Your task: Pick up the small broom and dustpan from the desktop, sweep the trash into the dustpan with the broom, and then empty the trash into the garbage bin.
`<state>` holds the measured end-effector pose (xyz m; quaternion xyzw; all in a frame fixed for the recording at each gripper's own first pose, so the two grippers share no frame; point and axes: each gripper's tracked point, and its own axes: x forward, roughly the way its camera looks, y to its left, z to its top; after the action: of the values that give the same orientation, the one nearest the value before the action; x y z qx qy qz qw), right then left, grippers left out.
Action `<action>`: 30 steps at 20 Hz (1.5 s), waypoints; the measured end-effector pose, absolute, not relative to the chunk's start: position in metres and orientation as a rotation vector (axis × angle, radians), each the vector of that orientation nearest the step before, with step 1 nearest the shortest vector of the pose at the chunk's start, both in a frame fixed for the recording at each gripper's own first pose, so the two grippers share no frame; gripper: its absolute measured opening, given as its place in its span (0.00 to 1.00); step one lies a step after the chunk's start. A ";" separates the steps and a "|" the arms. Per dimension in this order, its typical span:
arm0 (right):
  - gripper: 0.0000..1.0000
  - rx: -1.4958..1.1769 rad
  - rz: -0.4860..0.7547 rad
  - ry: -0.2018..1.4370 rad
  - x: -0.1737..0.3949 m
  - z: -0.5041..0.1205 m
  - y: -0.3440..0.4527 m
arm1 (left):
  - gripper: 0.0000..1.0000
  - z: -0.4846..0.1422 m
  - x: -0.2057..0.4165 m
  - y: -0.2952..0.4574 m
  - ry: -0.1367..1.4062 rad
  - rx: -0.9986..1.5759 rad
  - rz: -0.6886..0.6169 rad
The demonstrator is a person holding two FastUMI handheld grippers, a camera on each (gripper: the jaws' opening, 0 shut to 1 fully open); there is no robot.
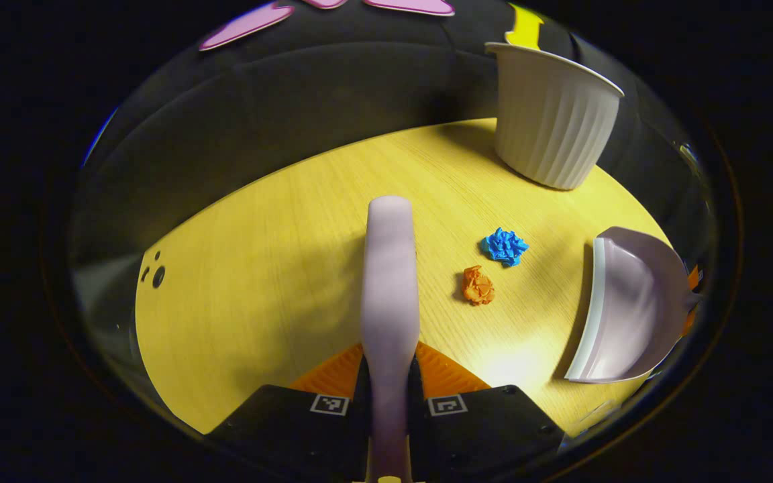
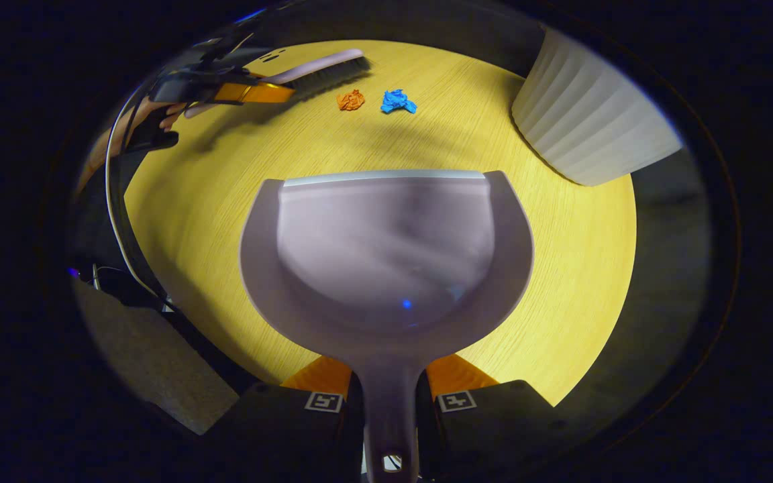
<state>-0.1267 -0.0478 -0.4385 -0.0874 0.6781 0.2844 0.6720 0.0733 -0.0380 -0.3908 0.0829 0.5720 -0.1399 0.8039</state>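
Yellow wood worktop (image 1: pixel 259 282) carries an orange paper ball (image 1: pixel 478 285) and a blue paper ball (image 1: pixel 504 245) mid-frame, with the white ribbed bin (image 1: pixel 551 117) upper right. Left gripper (image 1: pixel 390 382) jaws clamp the broom (image 1: pixel 390 268); right gripper (image 2: pixel 390 396) jaws clamp the dustpan (image 2: pixel 386 248) handle. A hard sweep could flick the light balls past the dustpan lip.

The worktop (image 1: pixel 279 282) is pale yellow wood with a fine straight grain, and it bears three small black dots near its left edge in the left gripper view. The broom (image 1: pixel 390 282) has a pale lilac back; in the right gripper view, upper left, its bristles look dark grey. The dustpan (image 2: pixel 386 248) is the same pale lilac, with a lighter, whitish strip along its front lip. The garbage bin (image 1: pixel 551 117) is white with vertical ribs. One crumpled paper ball (image 1: pixel 478 286) is orange, the other crumpled ball (image 1: pixel 504 246) bright blue.
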 end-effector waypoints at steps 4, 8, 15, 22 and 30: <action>0.36 -0.199 0.659 1.530 -0.125 -0.443 -0.046 | 0.28 -0.403 0.080 -0.063 1.257 0.234 -0.409; 0.36 -0.193 0.657 1.534 -0.122 -0.445 -0.049 | 0.27 -0.393 0.081 -0.090 1.263 0.232 -0.534; 0.36 -0.214 0.677 1.519 -0.118 -0.441 -0.051 | 0.28 -0.365 0.056 -0.137 1.323 0.062 -0.770; 0.36 -0.191 0.643 1.497 -0.120 -0.444 -0.048 | 0.27 -0.348 0.057 -0.145 1.402 -0.171 -0.869; 0.32 -0.043 0.471 1.419 -0.123 -0.438 -0.033 | 0.28 -0.327 0.076 -0.119 1.205 -0.157 -0.618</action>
<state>-0.1230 -0.0326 -0.4378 -0.0198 0.6451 0.2143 0.7332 0.0762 -0.1189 -0.3273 -0.0725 0.5568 -0.2854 0.7767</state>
